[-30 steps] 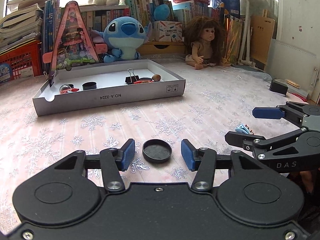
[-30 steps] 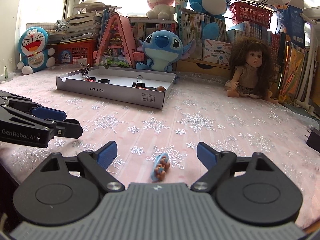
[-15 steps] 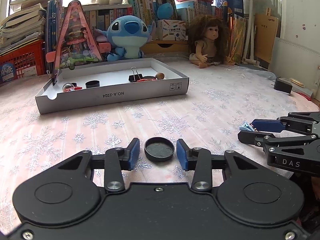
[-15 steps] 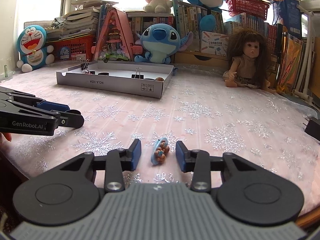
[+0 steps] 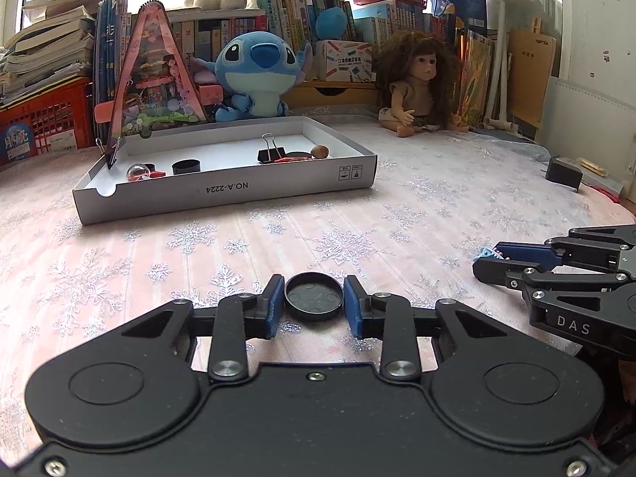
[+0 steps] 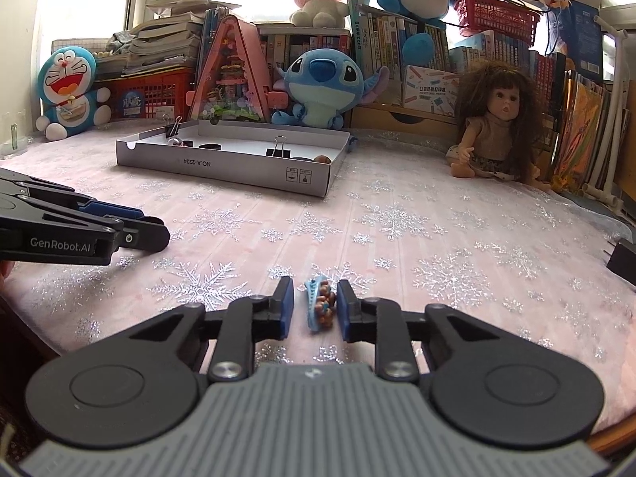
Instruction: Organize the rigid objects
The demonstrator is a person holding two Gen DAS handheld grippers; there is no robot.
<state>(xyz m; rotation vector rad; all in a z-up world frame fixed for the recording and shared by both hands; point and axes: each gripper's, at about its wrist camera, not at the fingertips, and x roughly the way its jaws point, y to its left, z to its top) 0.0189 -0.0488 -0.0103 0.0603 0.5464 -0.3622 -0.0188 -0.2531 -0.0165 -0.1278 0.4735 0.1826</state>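
- Fingers [image 5: 274, 304] of the left gripper [image 5: 314, 303] stand narrow, one blue pad on each side of a black cap [image 5: 314, 296] that lies open side up on the counter [image 5: 397, 218], right in front of the camera.
- Fingers [image 6: 287, 306] of the right gripper [image 6: 316, 307] are just as narrow around a small blue hair clip [image 6: 318, 310] lying lengthwise between them. The right-hand pad touches it, while a sliver of cloth shows on the other side.
- Judging by looks, the cap is light, stiff plastic with a smooth round wall. It could squirt out of flat pads, so a grip across its full width, low on the wall, seems best.
- The clip looks light and hard but knobbly and thin. Its long flanks are the place to hold it, since a pinch near either tip might let it pivot.
- Both probably belong in the white box [image 5: 222, 194], well apart across the cloth.
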